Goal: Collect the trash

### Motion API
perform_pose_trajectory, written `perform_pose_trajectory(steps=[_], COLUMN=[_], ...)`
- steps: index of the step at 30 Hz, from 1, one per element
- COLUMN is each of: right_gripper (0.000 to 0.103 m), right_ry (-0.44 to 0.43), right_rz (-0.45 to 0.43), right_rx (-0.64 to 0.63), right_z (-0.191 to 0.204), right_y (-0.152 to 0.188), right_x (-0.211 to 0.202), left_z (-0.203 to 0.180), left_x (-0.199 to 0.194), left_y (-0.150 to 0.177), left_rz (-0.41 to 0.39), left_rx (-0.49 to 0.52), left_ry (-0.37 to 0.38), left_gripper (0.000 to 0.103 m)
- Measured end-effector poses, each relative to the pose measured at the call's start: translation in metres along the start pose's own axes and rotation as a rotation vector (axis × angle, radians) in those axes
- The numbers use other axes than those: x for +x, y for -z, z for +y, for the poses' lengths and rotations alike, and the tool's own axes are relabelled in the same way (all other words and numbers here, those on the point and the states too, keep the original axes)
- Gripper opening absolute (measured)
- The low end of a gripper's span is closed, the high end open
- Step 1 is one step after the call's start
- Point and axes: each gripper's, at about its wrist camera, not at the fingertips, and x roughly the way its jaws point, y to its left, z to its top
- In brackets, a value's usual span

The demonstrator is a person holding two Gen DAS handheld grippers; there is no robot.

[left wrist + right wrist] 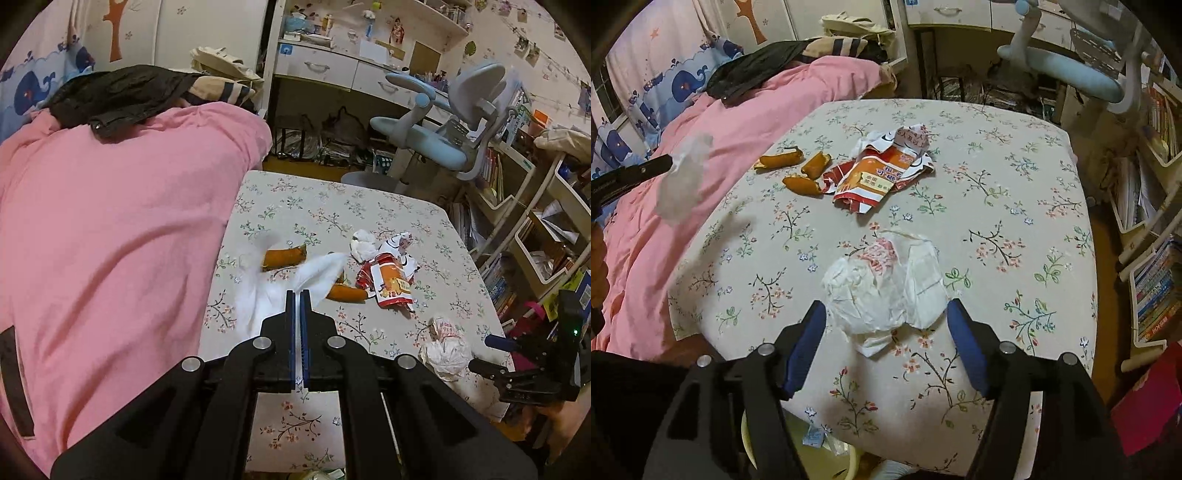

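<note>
My left gripper [299, 295] is shut on a blurred white tissue [273, 291], held up above the table's left side. The right wrist view shows that tissue [681, 181] dangling from the left gripper [666, 162] over the pink duvet. My right gripper [886, 312] is open around a crumpled white plastic bag with red print [882, 291]; its pads stand close to the bag's sides. Farther back lie three orange peel pieces [801, 184], a torn red and orange snack wrapper [875, 177] and a small white paper wad [364, 245].
The floral tablecloth [997, 184] covers a small table beside a bed with a pink duvet [720, 147]. A blue desk chair [436, 140] stands behind it, with bookshelves [1156, 288] to the right. A pale yellow bin rim [855, 458] shows below the front edge.
</note>
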Motion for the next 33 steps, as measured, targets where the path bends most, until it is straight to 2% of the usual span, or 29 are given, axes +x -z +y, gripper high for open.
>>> perform_pose_trajectory(steps=[4, 5, 6, 8, 9, 11, 13, 15, 17, 19, 22, 24, 29, 30, 33], right_gripper=[0.065, 0.055, 0.039, 0.03, 0.021, 0.018, 0.017, 0.017, 0.017, 0.017, 0.017, 0.017, 0.017, 0.017, 0.017], right_ry=[0.011, 0.023, 0.043, 0.061, 0.051, 0.037, 0.023, -0.005, -0.04, -0.052, -0.057, -0.058, -0.05, -0.052, -0.057], right_rz=[0.006, 0.017, 0.035, 0.055, 0.044, 0.0, -0.038, -0.062, -0.068, -0.074, -0.07, -0.058, -0.04, -0.04, -0.041], right_rx=[-0.041, -0.061, -0.08, -0.094, -0.082, -0.053, -0.009, 0.049, 0.105, 0.137, 0.15, 0.143, 0.112, 0.11, 0.102], right_z=[0.013, 0.019, 0.023, 0.025, 0.024, 0.02, 0.012, -0.001, -0.014, -0.024, -0.029, -0.028, -0.026, -0.026, -0.023], right_y=[-0.005, -0.007, -0.007, -0.008, -0.009, -0.012, -0.014, -0.015, -0.015, -0.014, -0.012, -0.01, -0.01, -0.01, -0.011], right_x=[0.015, 0.021, 0.027, 0.036, 0.034, 0.024, 0.015, 0.009, 0.007, 0.004, 0.002, 0.004, 0.007, 0.007, 0.008], left_z=[-0.01, -0.014, -0.016, -0.018, -0.017, -0.013, -0.009, -0.01, -0.015, -0.021, -0.035, -0.041, -0.045, -0.044, -0.041], left_x=[-0.001, 0.0, 0.001, 0.002, 0.003, 0.009, 0.026, 0.043, 0.058, 0.068, 0.085, 0.096, 0.118, 0.119, 0.119], left_y=[0.0, 0.001, 0.001, 0.001, 0.0, 0.0, 0.005, 0.011, 0.017, 0.023, 0.032, 0.038, 0.05, 0.051, 0.048], left_rz=[-0.008, -0.005, -0.005, -0.004, 0.003, 0.032, 0.117, 0.186, 0.243, 0.254, 0.265, 0.279, 0.337, 0.33, 0.329], left_rx=[0.034, 0.055, 0.067, 0.083, 0.082, 0.073, 0.065, 0.077, 0.106, 0.139, 0.217, 0.25, 0.299, 0.299, 0.281], left_ry=[0.004, -0.006, -0.013, -0.013, -0.015, -0.005, 0.033, 0.013, 0.033, -0.006, -0.059, -0.08, -0.117, -0.112, -0.11], left_gripper=[0.002, 0.002, 0.002, 0.002, 0.002, 0.002, 0.002, 0.005, 0.017, 0.042, 0.055, 0.057, 0.054, 0.049, 0.02])
